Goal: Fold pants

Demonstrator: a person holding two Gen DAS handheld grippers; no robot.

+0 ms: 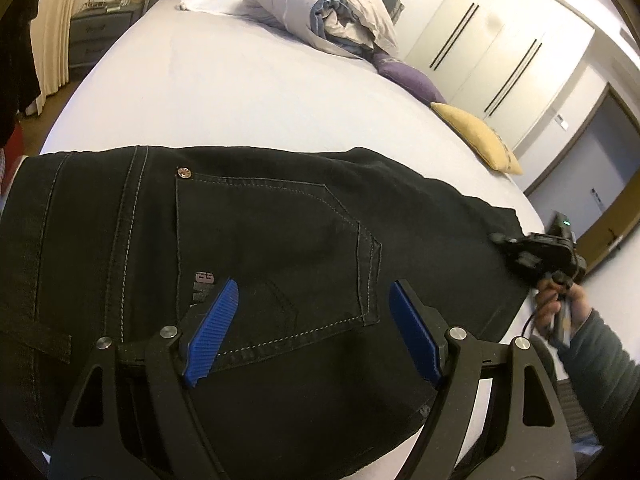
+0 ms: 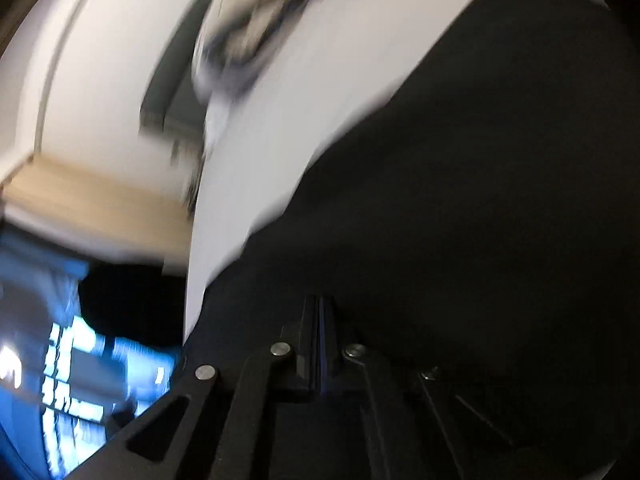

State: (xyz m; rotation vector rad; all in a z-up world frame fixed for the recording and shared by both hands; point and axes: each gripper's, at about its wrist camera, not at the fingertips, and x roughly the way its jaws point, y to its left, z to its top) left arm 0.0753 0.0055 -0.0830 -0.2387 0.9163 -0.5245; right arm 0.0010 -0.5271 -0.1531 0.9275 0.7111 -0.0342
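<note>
Hovering my left gripper (image 1: pixel 314 322), jaws wide and empty, above the back pocket, I saw the pants (image 1: pixel 248 248) stretched sideways across the bed (image 1: pixel 240 96); my right gripper (image 1: pixel 500 238), pinched closed, sat nearer their far right end.

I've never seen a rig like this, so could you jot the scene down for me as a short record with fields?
Place: white bed in a bedroom
Garment: black pants lying flat on the bed, back pocket facing up
Left gripper: open, blue pads spread over the pocket, not gripping
Right gripper: jaws closed at the edge of the pants; whether cloth is pinched I cannot tell
Right wrist picture: blurred
Also on the bed: yellow cushion, purple cushion, bundled duvet
</note>
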